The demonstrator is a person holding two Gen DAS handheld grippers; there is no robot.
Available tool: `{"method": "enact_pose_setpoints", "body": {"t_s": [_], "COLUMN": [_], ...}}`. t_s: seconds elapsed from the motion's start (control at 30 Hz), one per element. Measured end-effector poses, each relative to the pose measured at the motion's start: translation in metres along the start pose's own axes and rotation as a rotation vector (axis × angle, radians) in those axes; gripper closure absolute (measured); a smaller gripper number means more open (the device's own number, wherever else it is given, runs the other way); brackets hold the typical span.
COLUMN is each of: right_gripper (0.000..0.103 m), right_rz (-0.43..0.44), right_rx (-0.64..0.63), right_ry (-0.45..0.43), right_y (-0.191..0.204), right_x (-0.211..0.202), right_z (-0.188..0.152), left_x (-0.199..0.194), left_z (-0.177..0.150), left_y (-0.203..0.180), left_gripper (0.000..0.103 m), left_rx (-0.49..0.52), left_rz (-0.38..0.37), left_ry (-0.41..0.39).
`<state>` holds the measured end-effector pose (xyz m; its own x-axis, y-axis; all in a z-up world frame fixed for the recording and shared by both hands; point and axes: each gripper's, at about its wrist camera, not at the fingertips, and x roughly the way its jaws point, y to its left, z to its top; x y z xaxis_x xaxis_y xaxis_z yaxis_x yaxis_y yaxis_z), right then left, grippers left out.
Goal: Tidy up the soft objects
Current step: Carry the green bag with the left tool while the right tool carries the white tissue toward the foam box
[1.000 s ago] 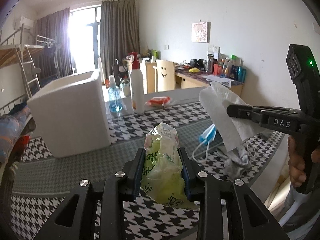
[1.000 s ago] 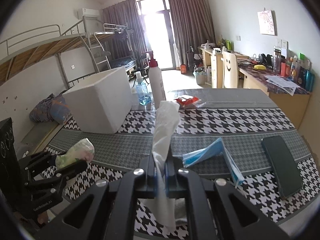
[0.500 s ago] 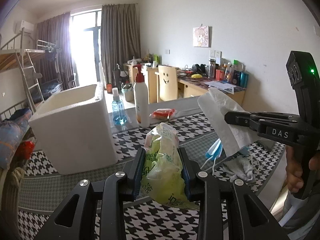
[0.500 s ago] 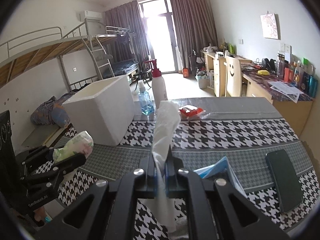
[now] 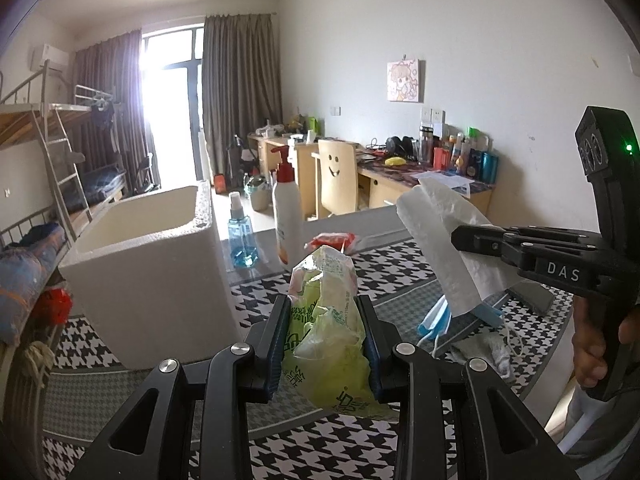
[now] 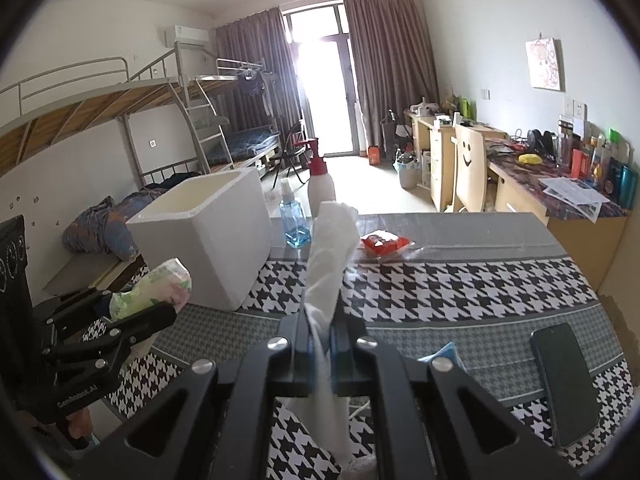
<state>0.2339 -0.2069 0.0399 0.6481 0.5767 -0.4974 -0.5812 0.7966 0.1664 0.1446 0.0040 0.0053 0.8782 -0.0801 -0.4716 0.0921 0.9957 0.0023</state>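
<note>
The crinkly packet (image 5: 326, 332) is pinched mid-body by the left gripper (image 5: 325, 344); the limp tissue (image 6: 330, 264) is clamped between the right gripper's (image 6: 320, 354) closed fingers. Both seem light and crushable.

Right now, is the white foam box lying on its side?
No, the white foam box stands upright on the table, with its open top facing up.
</note>
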Motion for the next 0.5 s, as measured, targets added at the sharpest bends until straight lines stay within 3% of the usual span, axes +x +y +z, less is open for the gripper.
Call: {"method": "enact_pose_setpoints", "body": {"t_s": [0.5], "right_gripper": [0.095], "right_rz": [0.006], "right_rx": [-0.013], "right_ry": [-0.019], "right_y": [0.003], "right_x": [0.0], "right_z": [0.011], "left_x": [0.0], "left_z": [0.013], "left_y": [0.005], "left_gripper": [0.068], "left_rx": [-0.002], "left_rz": [-0.019], "left_ry": [-0.012]}}
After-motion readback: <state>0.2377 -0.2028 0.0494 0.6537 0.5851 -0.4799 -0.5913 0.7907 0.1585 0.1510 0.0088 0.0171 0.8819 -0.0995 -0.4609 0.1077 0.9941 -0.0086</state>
